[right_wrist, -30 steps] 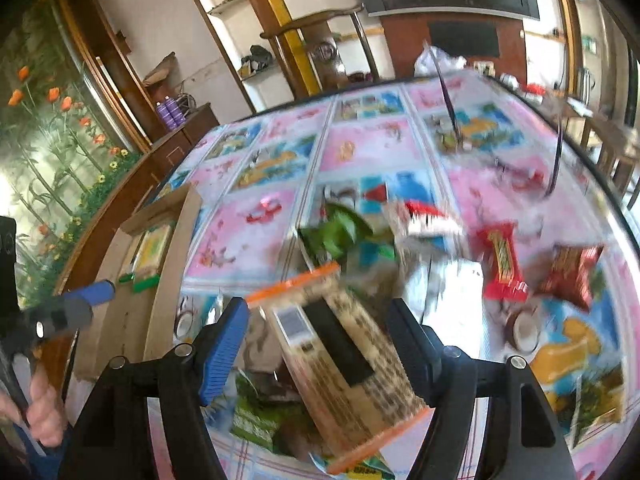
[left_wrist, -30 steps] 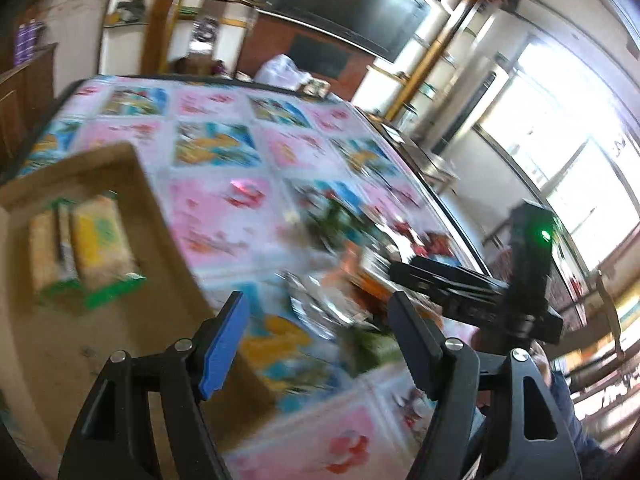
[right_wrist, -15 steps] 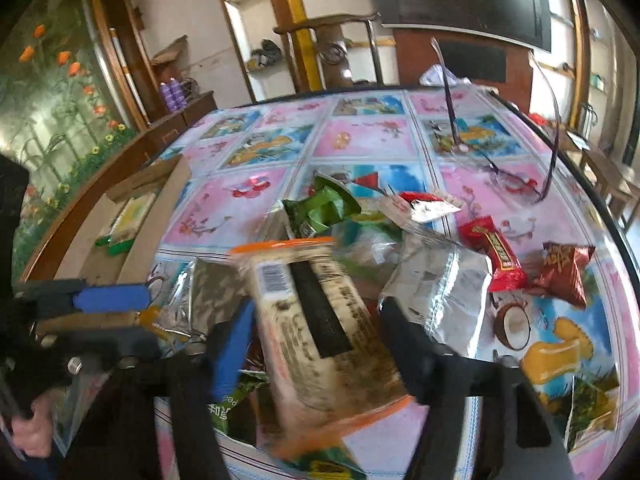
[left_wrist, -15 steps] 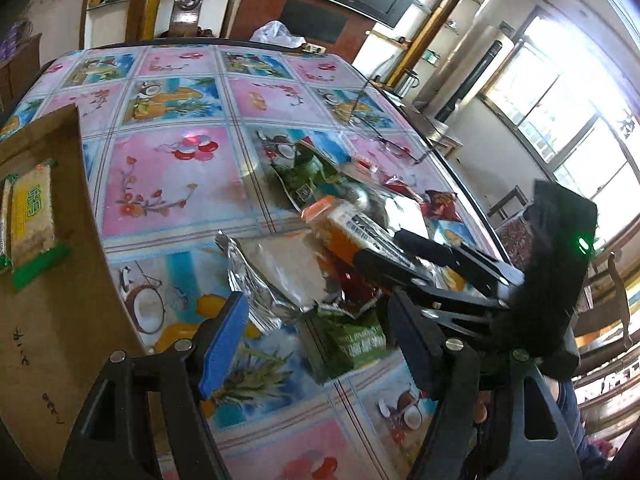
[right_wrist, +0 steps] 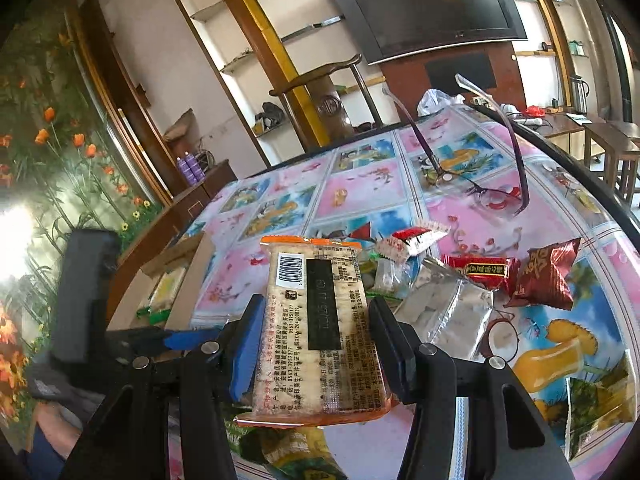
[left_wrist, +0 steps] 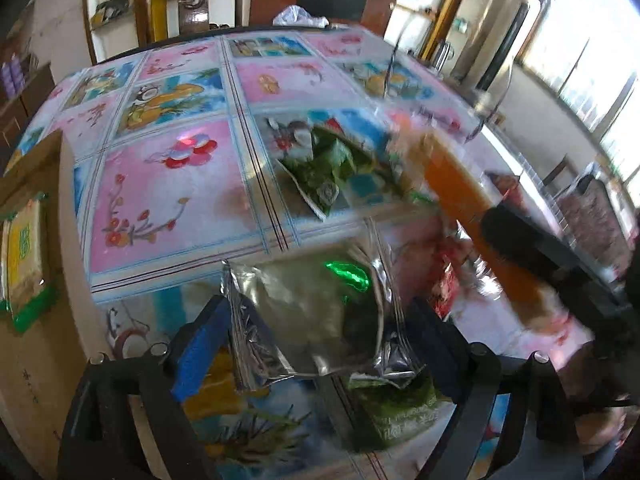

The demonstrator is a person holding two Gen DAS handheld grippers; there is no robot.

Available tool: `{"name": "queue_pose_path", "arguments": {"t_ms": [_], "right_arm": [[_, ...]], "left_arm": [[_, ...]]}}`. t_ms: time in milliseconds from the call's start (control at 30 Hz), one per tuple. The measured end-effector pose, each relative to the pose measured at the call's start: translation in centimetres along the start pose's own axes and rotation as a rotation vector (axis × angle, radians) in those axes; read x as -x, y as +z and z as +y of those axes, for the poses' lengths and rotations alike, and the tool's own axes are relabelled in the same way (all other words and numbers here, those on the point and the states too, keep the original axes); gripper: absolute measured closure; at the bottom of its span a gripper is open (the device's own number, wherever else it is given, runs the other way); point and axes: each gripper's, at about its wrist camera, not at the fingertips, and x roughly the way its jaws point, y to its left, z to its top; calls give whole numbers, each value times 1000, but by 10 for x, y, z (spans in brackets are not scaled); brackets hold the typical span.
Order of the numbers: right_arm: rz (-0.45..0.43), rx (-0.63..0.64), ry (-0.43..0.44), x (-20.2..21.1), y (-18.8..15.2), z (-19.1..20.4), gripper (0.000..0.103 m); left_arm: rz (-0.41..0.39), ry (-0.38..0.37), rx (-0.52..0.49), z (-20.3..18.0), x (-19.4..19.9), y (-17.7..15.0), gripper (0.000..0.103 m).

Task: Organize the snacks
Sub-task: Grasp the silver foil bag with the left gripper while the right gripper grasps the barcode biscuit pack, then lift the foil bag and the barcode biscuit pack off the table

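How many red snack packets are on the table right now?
3: a red-and-white candy, a red bar beside it, and a dark red pouch furthest right. The pile may hide others.

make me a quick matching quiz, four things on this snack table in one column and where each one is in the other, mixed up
Things:
1. orange-edged cracker pack
2. silver foil pouch
3. eyeglasses
4. yellow and green packs

Places:
A. in the cardboard box
B. far side of the tablecloth
C. clamped in the right claw
D. on the table between the fingers of the opening left claw

Pairs: 1-C, 2-D, 3-B, 4-A
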Motion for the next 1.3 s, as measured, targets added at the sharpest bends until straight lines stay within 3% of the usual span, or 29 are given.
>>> {"name": "queue_pose_path", "arguments": {"t_ms": [200,433,600,1167,1300], "right_arm": [[-21,3,19,8,-1,2,46],[-9,6,21,6,-2,4,46],[-12,14,14,5,-1,5,46],[-23,42,-18,2,-1,9,46],[-23,41,-9,0,0,9,46]], "left_arm": [[-25,53,-51,-7,-5,-5,16],[-76,86,11,9,2,-5,66],[-92,72,34,13,7,-4,80],[-155,-58,43,12,31,-7,81],[-156,-57,38,12,32,-8,81]]}}
